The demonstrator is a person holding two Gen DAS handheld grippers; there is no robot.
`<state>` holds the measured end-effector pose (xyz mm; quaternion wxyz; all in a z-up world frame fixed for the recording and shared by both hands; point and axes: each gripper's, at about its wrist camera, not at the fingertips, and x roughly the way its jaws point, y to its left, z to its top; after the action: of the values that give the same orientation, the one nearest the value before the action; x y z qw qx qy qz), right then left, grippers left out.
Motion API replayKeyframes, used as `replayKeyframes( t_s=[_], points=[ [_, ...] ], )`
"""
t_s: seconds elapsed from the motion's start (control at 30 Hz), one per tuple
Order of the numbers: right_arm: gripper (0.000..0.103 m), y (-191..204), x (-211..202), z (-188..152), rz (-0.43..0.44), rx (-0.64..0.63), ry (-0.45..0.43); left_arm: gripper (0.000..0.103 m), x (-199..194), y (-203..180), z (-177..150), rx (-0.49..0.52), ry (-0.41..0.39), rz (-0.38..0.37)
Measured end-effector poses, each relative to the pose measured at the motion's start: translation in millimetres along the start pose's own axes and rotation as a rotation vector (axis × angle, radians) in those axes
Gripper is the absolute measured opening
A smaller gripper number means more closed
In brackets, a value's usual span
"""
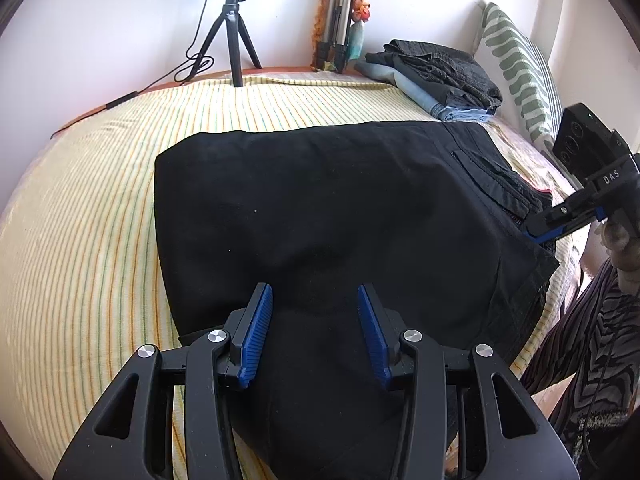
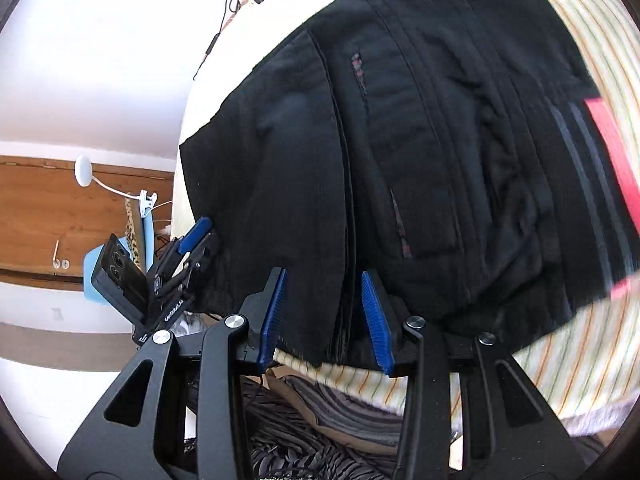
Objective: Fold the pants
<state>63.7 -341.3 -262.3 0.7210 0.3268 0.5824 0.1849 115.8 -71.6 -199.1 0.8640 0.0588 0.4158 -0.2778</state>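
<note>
Black pants point(image 1: 320, 216) lie folded on the striped yellow bedspread point(image 1: 88, 208). My left gripper point(image 1: 316, 292) is open, its blue pads just above the near edge of the pants, holding nothing. My right gripper point(image 2: 324, 280) is open at the waistband end of the pants point(image 2: 400, 140), with the layered fabric edge between its pads but not pinched. The right gripper also shows at the right of the left wrist view point(image 1: 536, 232), at the pants' edge. The left gripper shows in the right wrist view point(image 2: 196, 236) at the pants' other corner.
A stack of folded clothes point(image 1: 436, 76) and a green patterned pillow point(image 1: 516, 68) sit at the far right of the bed. A small black tripod point(image 1: 234, 36) with a light and cable stands at the far edge. The person's striped clothing point(image 1: 592, 340) is at the right.
</note>
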Motion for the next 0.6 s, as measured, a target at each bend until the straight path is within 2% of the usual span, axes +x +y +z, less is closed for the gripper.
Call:
replayKeyframes(
  t_s=[0.17, 0.2, 0.37, 0.43, 0.47, 0.53, 0.6],
  points=[
    [0.040, -2, 6, -5, 0.073, 0.025, 0.003, 0.043, 1, 0, 0, 0.001, -0.001, -0.004],
    [0.037, -1, 8, -4, 0.099, 0.033, -0.002, 0.043, 2, 1, 0, -0.001, -0.001, -0.004],
    [0.033, 11, 17, 8, 0.130, 0.011, -0.053, 0.043, 2, 0, 0, -0.001, -0.003, -0.007],
    [0.023, 14, 23, 11, 0.110, 0.007, -0.064, 0.043, 2, 1, 0, -0.010, -0.002, -0.011],
    [0.007, 19, 26, 12, 0.078, -0.009, -0.070, 0.043, 1, 3, 1, -0.019, 0.000, -0.014],
    [0.006, 29, 24, 12, 0.024, -0.049, -0.094, 0.043, -8, 9, 4, -0.057, -0.012, -0.018],
    [0.006, 42, 17, 11, -0.009, -0.100, -0.123, 0.043, -22, 21, 9, -0.099, -0.056, -0.005]
  ],
)
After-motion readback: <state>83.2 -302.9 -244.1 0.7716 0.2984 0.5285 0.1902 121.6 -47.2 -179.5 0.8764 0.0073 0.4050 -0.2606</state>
